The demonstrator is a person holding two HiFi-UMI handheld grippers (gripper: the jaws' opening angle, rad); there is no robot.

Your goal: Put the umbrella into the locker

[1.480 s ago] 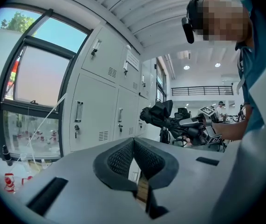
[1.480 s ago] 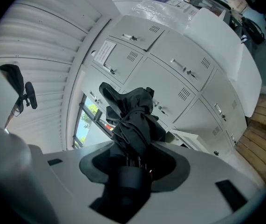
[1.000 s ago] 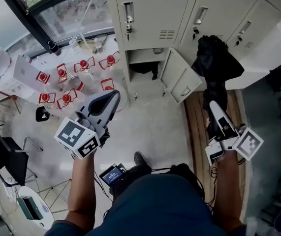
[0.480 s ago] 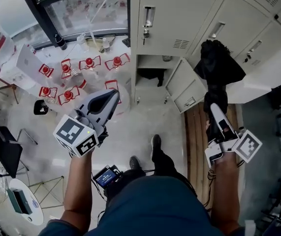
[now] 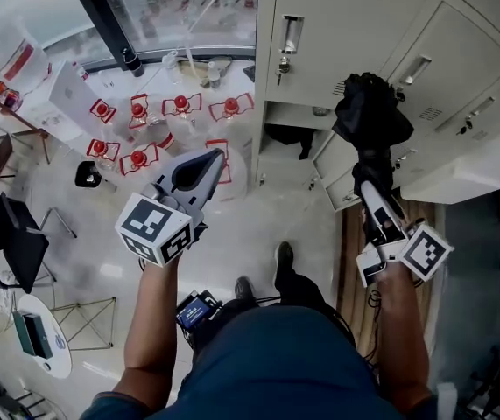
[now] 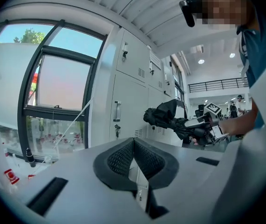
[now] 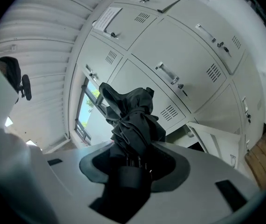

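Note:
A black folded umbrella sticks out ahead of my right gripper, whose jaws are shut on its handle end. In the right gripper view the umbrella rises from between the jaws of the right gripper and hides the pads. The bottom locker stands open, its door swung out just below and left of the umbrella. My left gripper hangs over the floor to the left of the lockers, jaws shut and empty. From the left gripper view, the umbrella shows to the right.
A bank of grey lockers with shut doors fills the upper right. Several red-capped bottles stand on the floor by a window at the upper left. A wooden strip runs below the open door. A chair stands at the left.
Both grippers have moved toward the lockers. The umbrella now sits over the open door, nearer the open locker. The left gripper stays shut and empty.

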